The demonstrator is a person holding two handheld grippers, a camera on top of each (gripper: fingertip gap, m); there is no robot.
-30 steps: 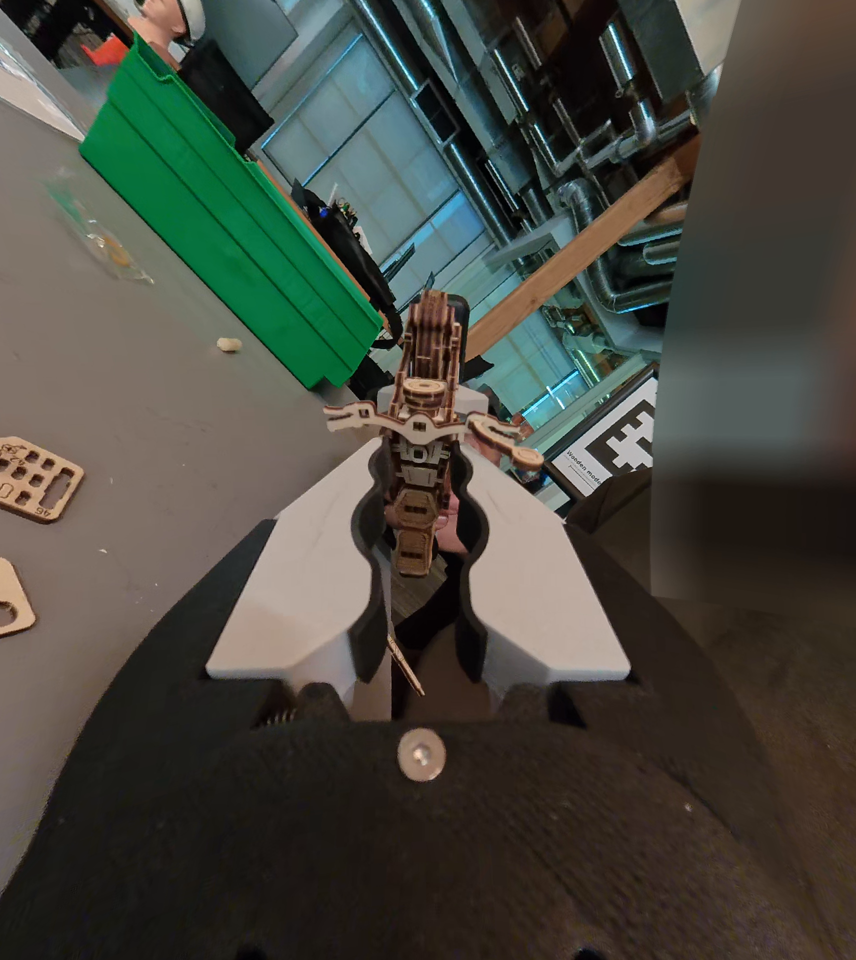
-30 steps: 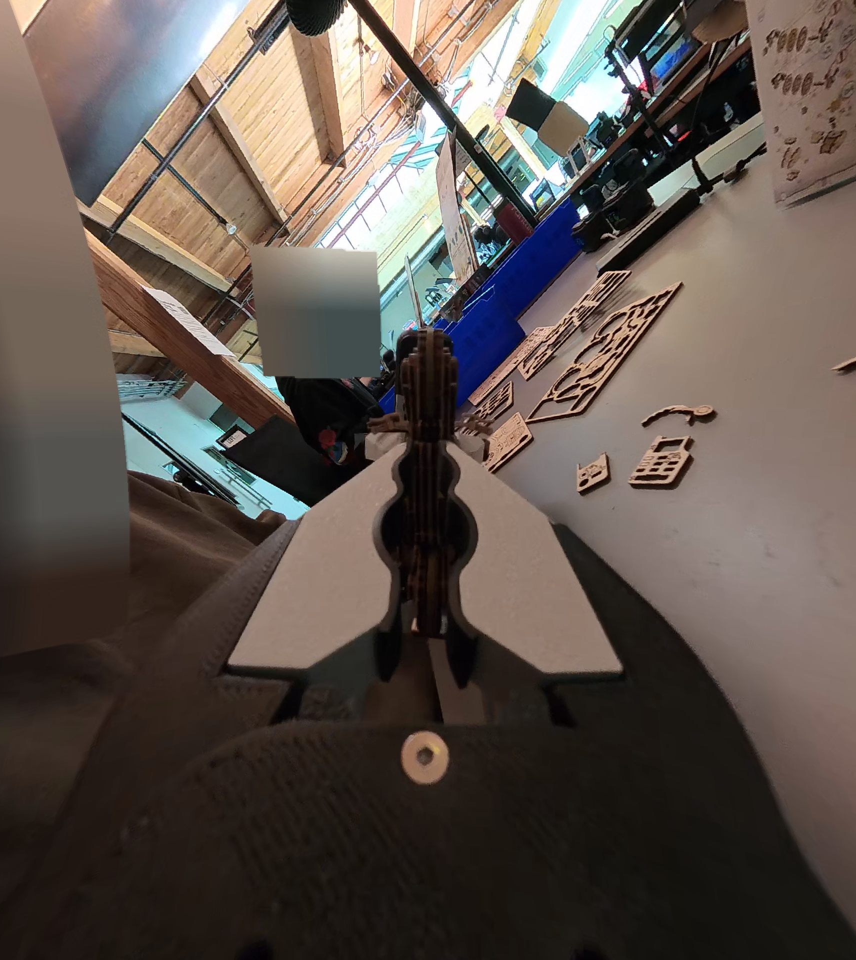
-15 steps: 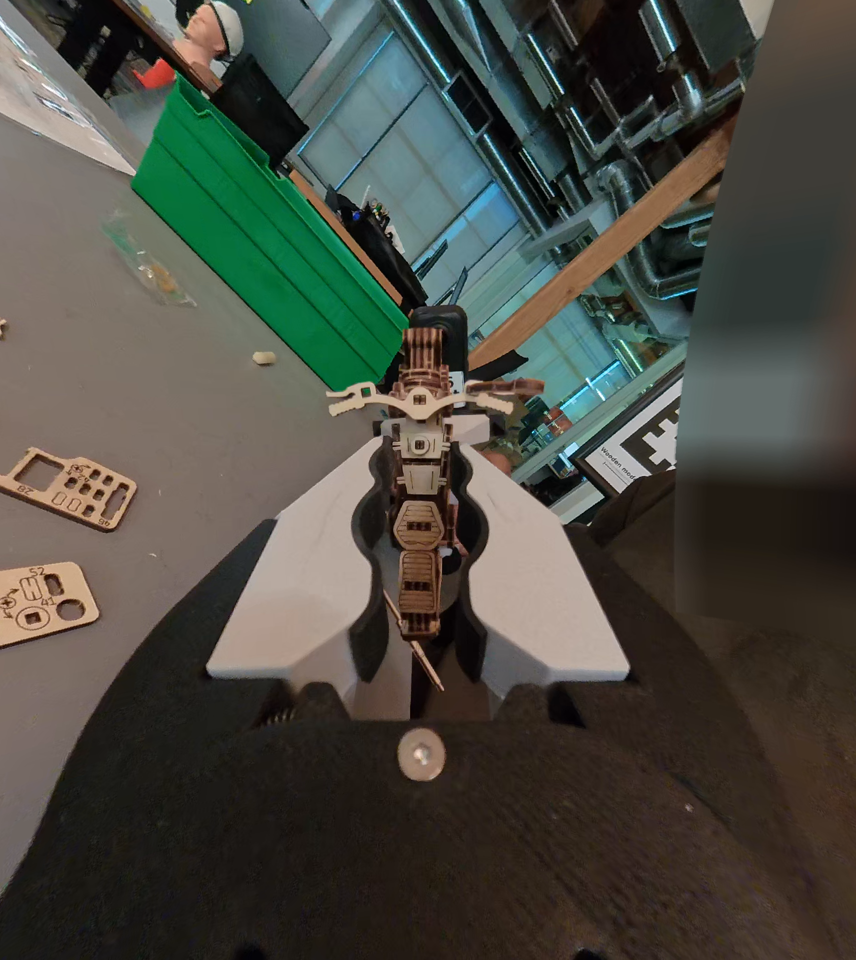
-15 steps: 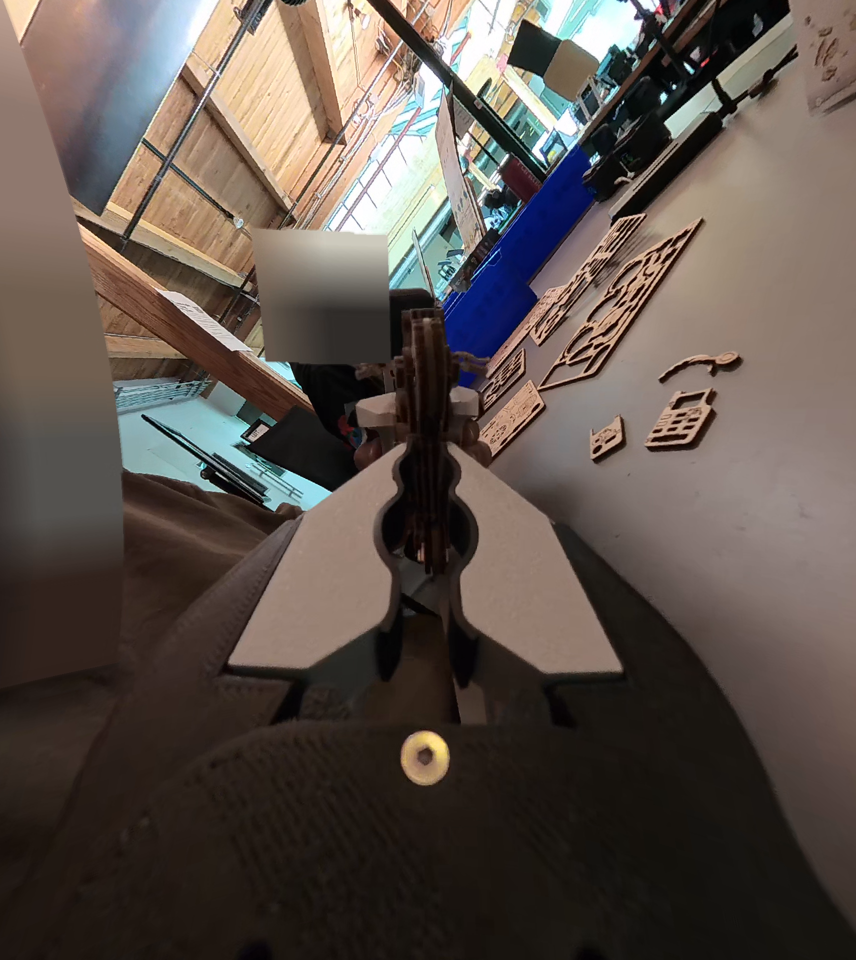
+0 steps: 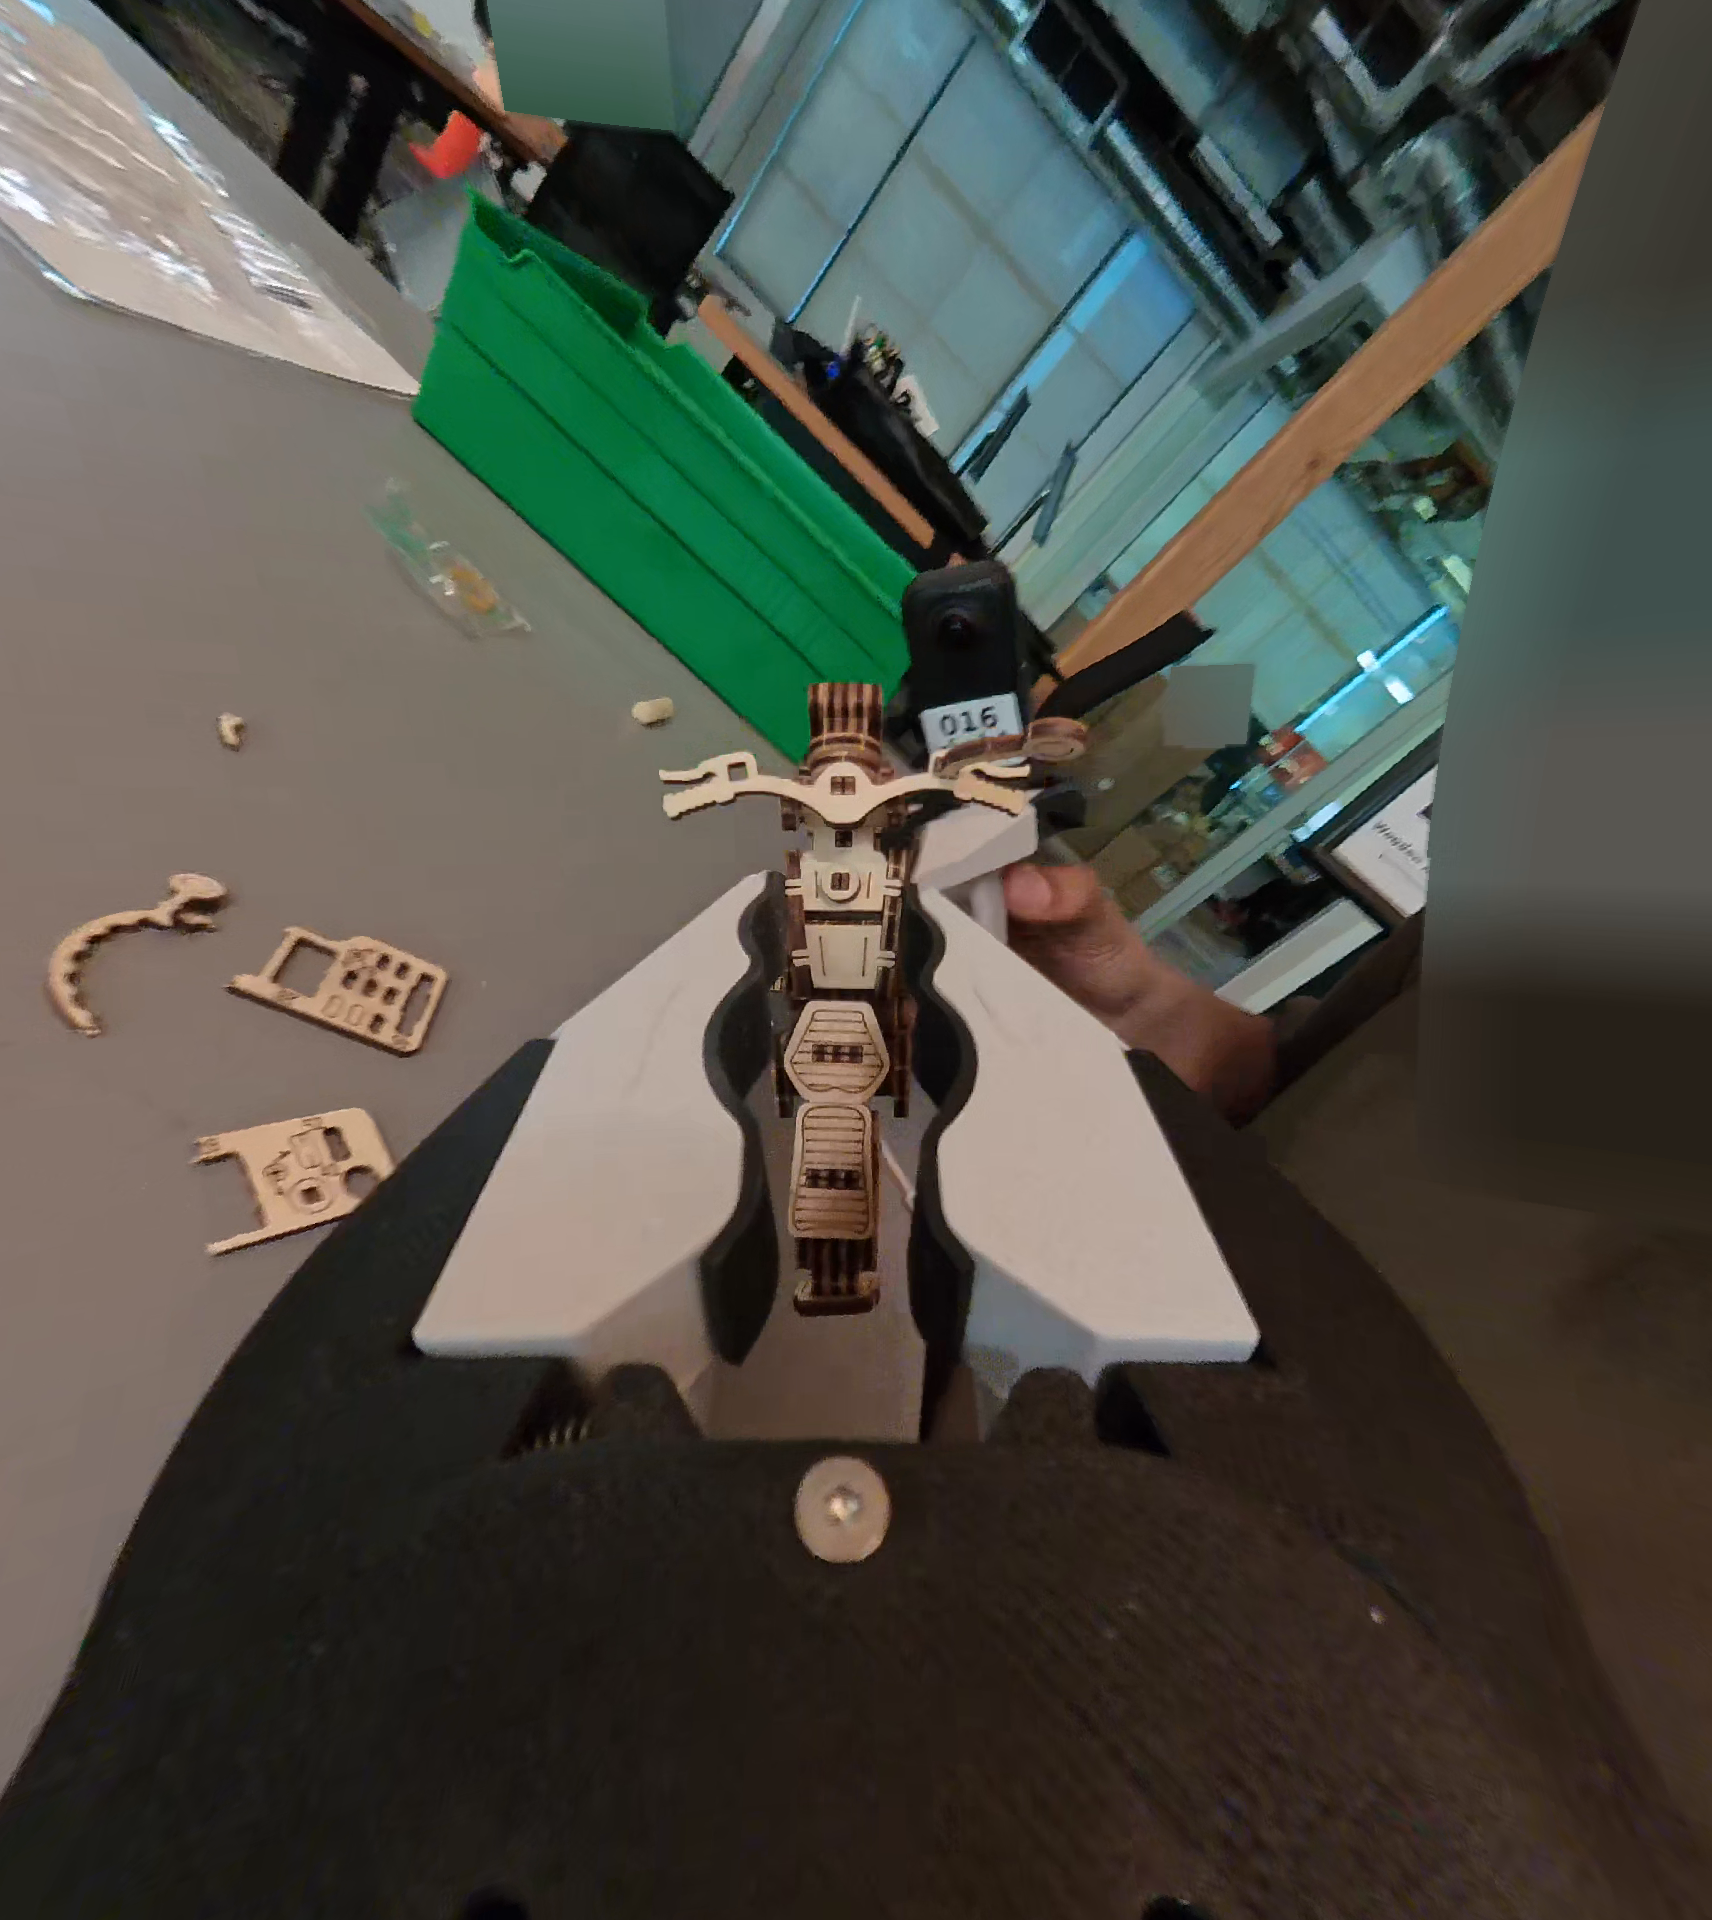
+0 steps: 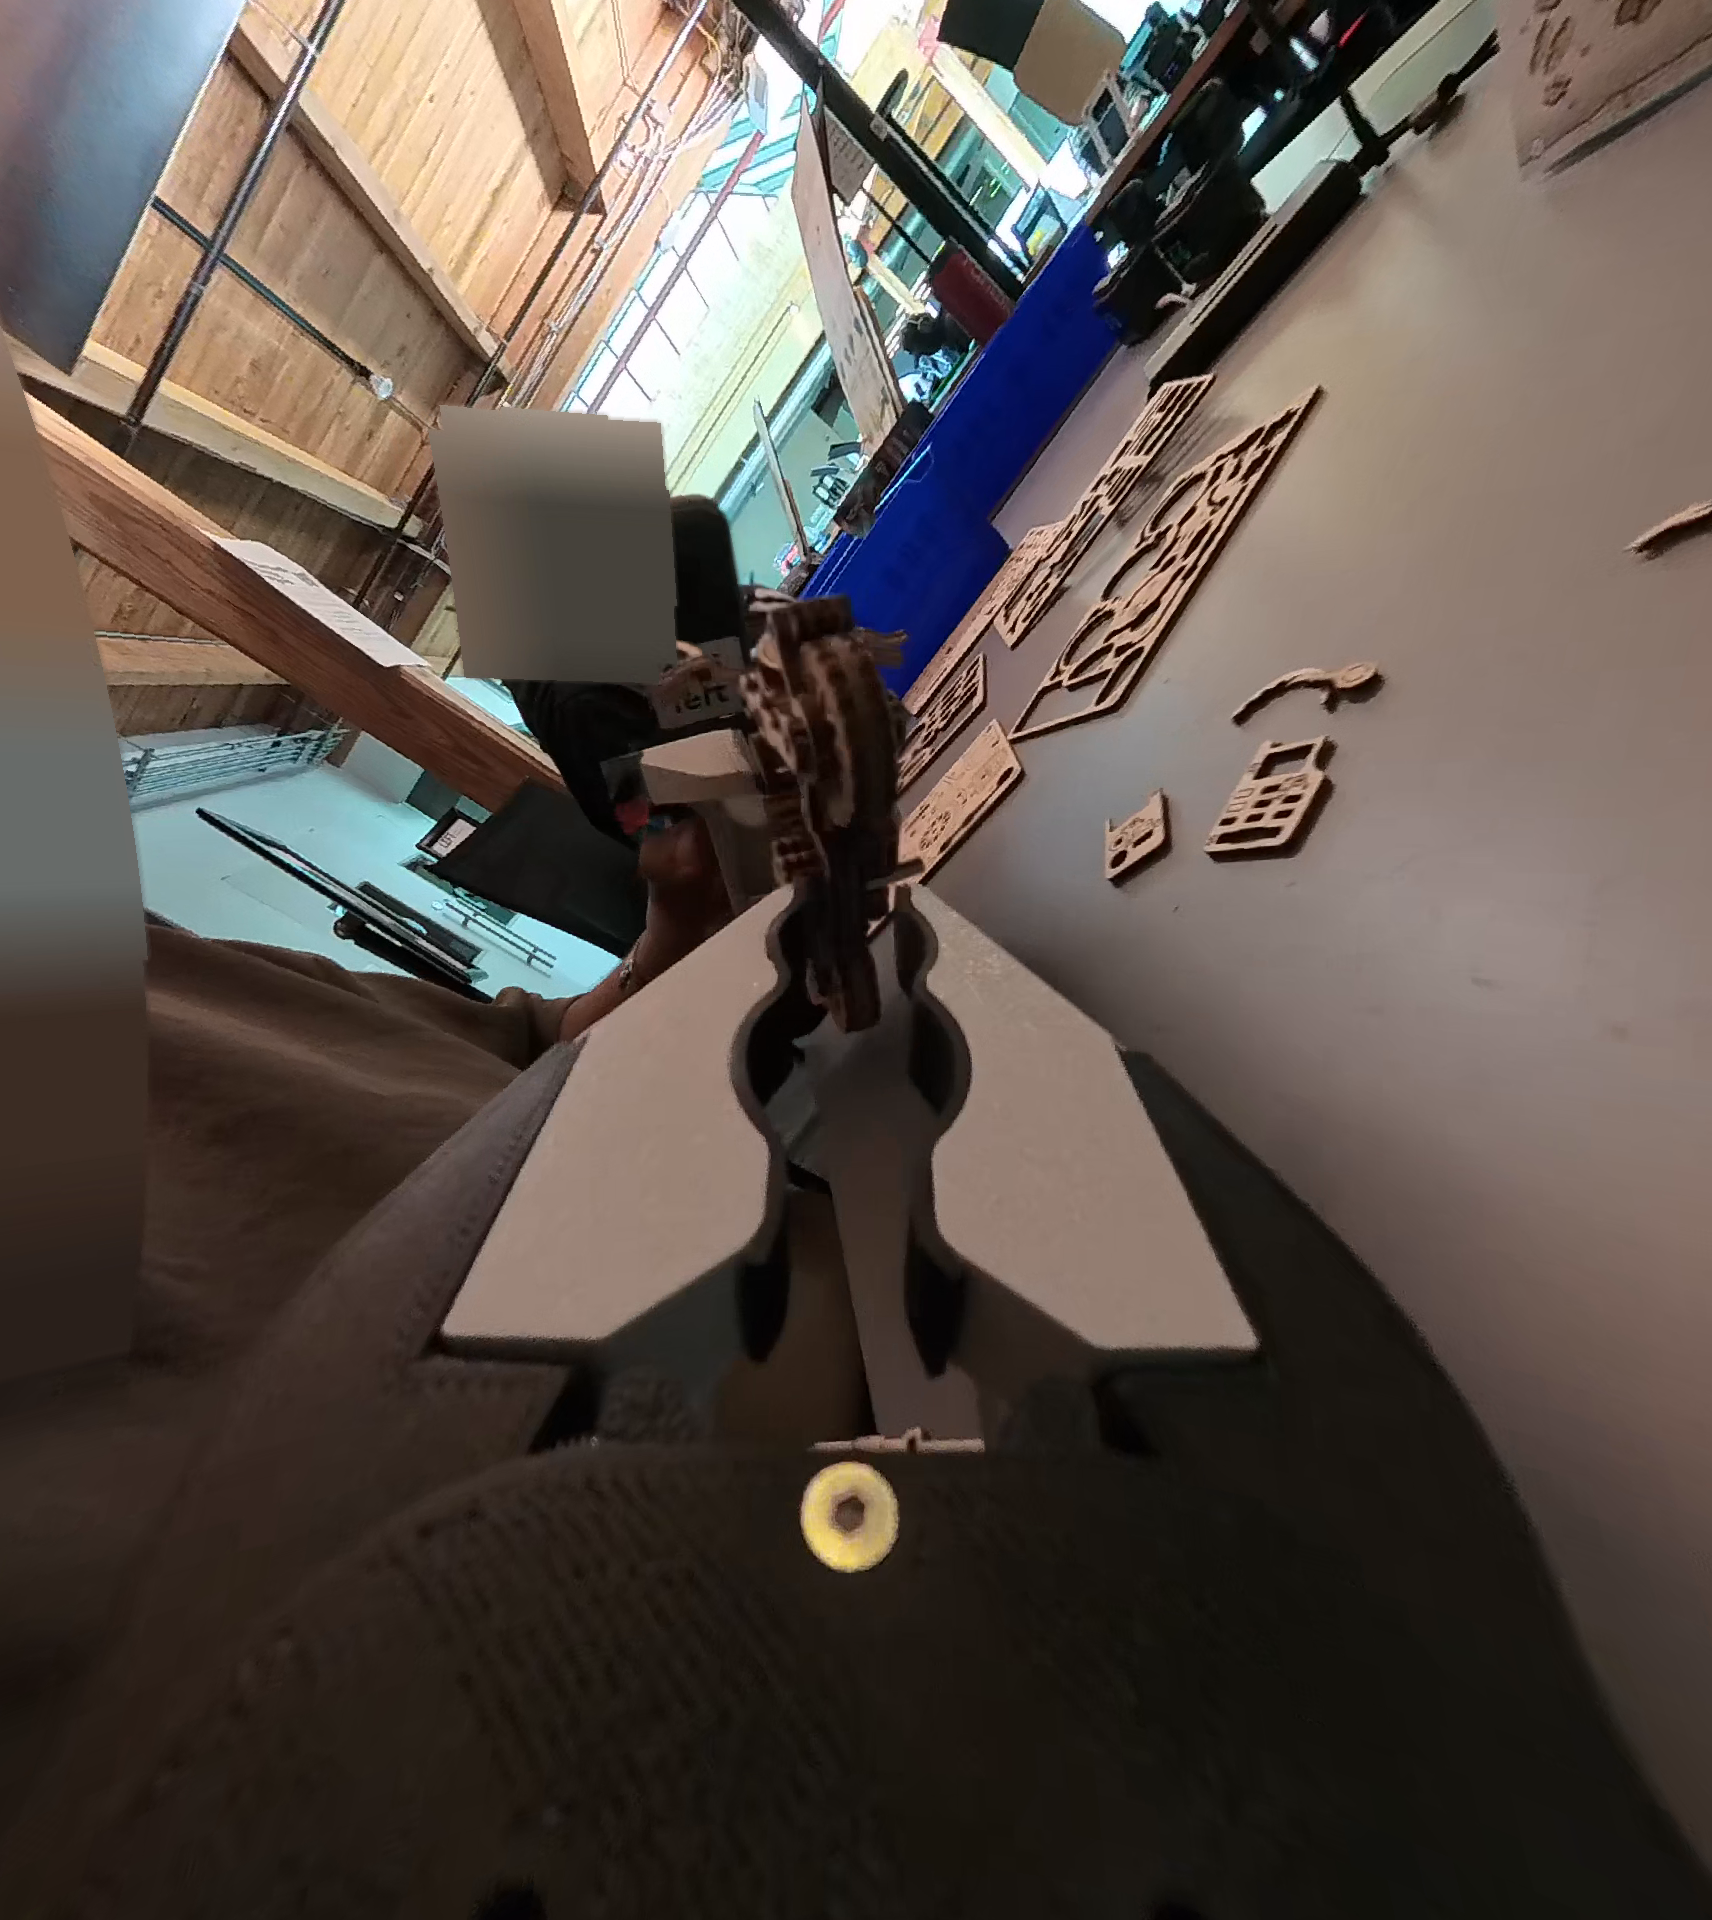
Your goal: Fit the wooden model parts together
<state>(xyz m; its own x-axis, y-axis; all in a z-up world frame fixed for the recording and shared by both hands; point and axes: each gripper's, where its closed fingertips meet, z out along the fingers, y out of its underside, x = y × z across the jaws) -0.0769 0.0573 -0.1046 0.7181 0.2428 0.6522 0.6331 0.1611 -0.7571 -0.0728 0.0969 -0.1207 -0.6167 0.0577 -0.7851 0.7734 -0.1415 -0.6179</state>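
While left gripper (image 5: 839, 997) clamps motorcycle model (image 5: 836, 1029), table (image 5: 156, 644) beneath

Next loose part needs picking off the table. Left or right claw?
Right, probably. The left claw has the model deep between its fingers, so it suits holding. The right claw only meets the model's end, and the curved piece lies on the table beside it.

A green bin (image 5: 644, 468) stands on the grey table (image 5: 104, 623). Farther off sits a blue bin (image 6: 977, 468) (also on the tabletop). A clear plastic bag (image 5: 447, 571) lies near the green one.
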